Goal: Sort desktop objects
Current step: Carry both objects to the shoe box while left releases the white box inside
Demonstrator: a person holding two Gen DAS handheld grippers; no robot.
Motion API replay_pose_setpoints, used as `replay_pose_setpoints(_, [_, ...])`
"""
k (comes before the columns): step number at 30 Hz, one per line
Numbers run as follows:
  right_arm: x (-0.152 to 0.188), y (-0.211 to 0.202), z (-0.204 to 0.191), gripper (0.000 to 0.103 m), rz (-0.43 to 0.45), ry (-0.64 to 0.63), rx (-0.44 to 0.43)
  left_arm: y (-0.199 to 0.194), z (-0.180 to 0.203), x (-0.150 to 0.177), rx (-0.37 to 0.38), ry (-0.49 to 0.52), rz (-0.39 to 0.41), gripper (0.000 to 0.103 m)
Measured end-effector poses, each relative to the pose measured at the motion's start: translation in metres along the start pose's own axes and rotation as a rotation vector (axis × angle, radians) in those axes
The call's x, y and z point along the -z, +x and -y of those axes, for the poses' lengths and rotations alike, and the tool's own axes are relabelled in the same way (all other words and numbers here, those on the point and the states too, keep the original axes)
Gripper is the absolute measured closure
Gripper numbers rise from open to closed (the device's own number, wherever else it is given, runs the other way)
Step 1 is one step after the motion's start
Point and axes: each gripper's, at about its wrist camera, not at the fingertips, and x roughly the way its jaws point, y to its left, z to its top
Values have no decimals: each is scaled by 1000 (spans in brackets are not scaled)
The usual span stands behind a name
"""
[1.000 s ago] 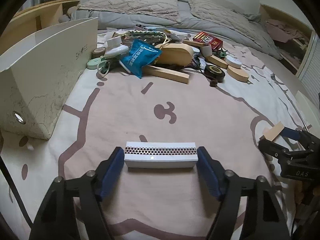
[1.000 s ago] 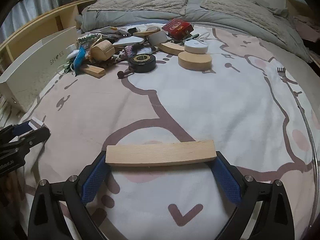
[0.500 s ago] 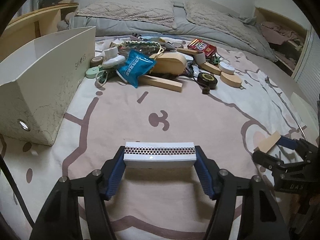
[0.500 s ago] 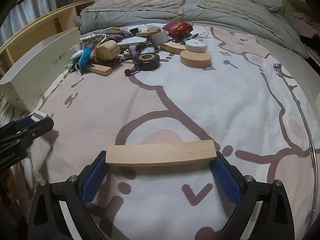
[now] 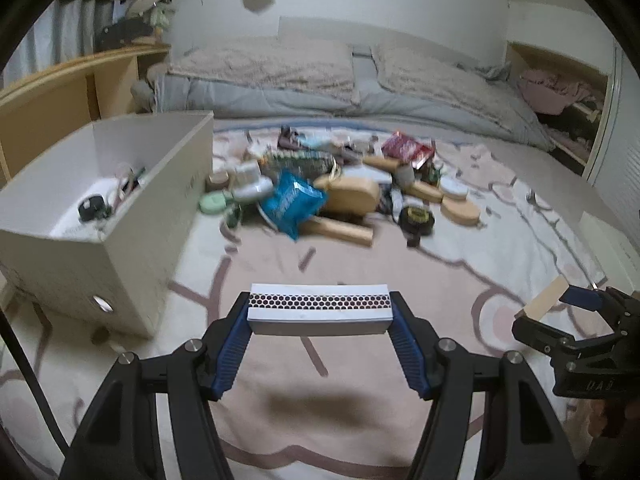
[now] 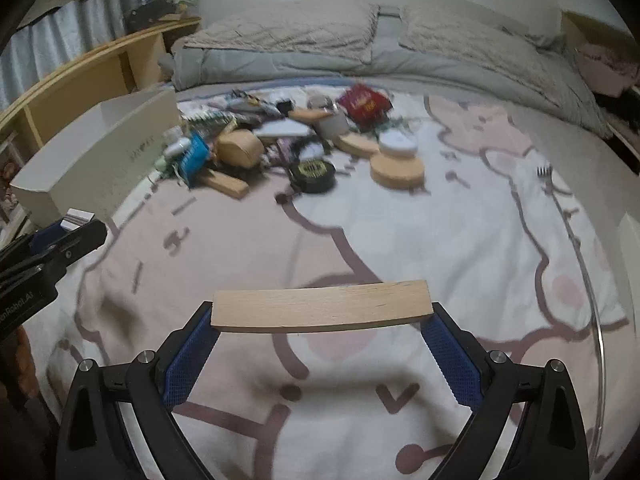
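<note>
My left gripper (image 5: pixel 319 312) is shut on a white box with a black dotted strip (image 5: pixel 319 309), held above the patterned bedspread. My right gripper (image 6: pixel 322 314) is shut on a flat wooden block (image 6: pixel 322 307), also held above the bedspread. Each gripper shows in the other's view: the right one with the block (image 5: pixel 576 320) at the far right, the left one (image 6: pixel 48 248) at the far left. A white open box (image 5: pixel 120 216) stands to the left with a few small items inside.
A pile of mixed objects lies mid-bed: a blue packet (image 5: pixel 292 204), wooden blocks (image 5: pixel 344 232), round wooden discs (image 6: pixel 396 170), a black tape measure (image 6: pixel 314 174), a red box (image 6: pixel 364 104). Grey bedding (image 5: pixel 320 92) lies behind. Wooden shelves (image 5: pixel 60 96) stand left.
Both grippers have risen and tilted up with their objects still held, so the inside of the white box and the back wall now show.
</note>
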Motion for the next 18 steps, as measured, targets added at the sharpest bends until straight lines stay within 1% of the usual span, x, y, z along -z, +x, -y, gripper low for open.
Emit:
replay_pose_setpoints(5, [-24,-13,-15,4,44,-27,-12,-13,-13,-19,-23,-6,39,37])
replay_pose_setpoints(9, [-39,-17,-31,4,65,-65,-3,-20,-31,-33,-63,-14,79,37])
replay_pose_setpoints(18, [-65,-26,-61,4,109,-97,-32,-31,-92,-65,-171,-47,151,37])
